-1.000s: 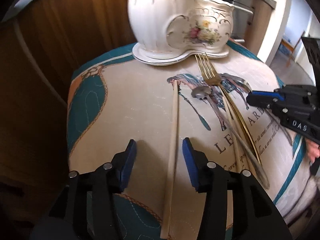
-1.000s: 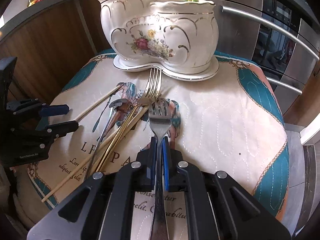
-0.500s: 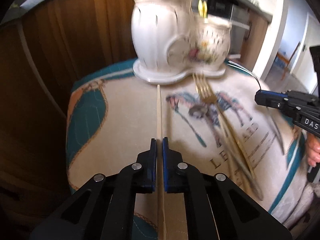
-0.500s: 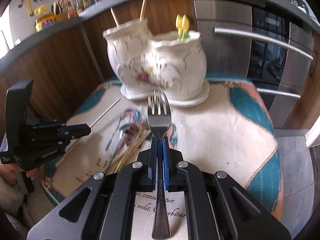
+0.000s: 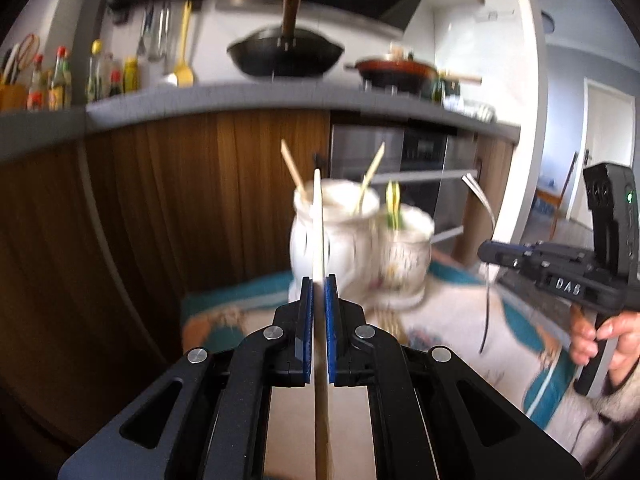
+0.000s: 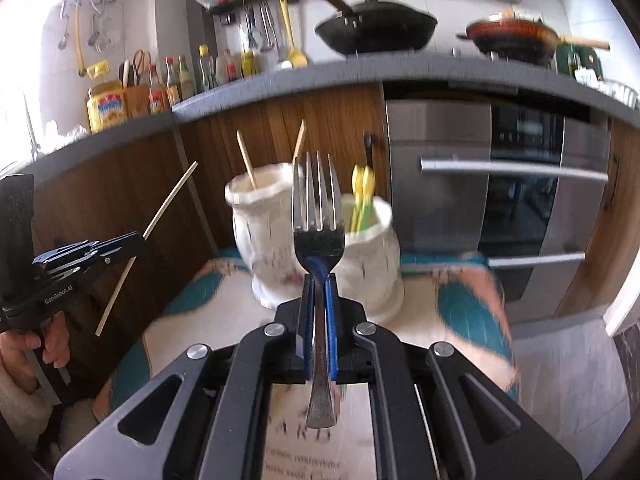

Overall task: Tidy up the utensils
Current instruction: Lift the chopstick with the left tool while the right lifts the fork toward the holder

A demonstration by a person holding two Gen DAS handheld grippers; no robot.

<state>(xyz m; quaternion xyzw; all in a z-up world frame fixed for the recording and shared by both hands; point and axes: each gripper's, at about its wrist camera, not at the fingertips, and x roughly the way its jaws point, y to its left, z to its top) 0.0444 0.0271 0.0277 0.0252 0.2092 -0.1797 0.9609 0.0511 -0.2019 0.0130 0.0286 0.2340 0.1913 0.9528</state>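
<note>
My left gripper point(image 5: 319, 284) is shut on a pale wooden chopstick point(image 5: 318, 224), which points up and away between the blue pads. It hangs above the printed mat point(image 5: 440, 320). My right gripper point(image 6: 319, 282) is shut on a silver fork point(image 6: 318, 208), tines up. Behind both stands a white two-pot ceramic holder point(image 6: 276, 240): its left pot holds two chopsticks point(image 6: 246, 158), its right pot point(image 6: 370, 248) a yellow-handled piece point(image 6: 362, 188). In the left wrist view the right gripper point(image 5: 486, 250) shows at the right with the fork point(image 5: 486, 240) seen edge-on. The right wrist view has the left gripper point(image 6: 138, 238) with its chopstick point(image 6: 164, 210).
A grey counter point(image 6: 360, 74) above wooden cabinets carries a black wok point(image 6: 374, 28), a red pan point(image 6: 514, 36) and bottles point(image 6: 176, 80). A steel oven point(image 6: 512, 200) stands behind at the right. A person's hand point(image 5: 608, 340) grips the right handle.
The left gripper shut on the chopstick that lay on the mat and lifted it. Both grippers rose and tipped upward, so the mat dropped low and the counter came into view.
</note>
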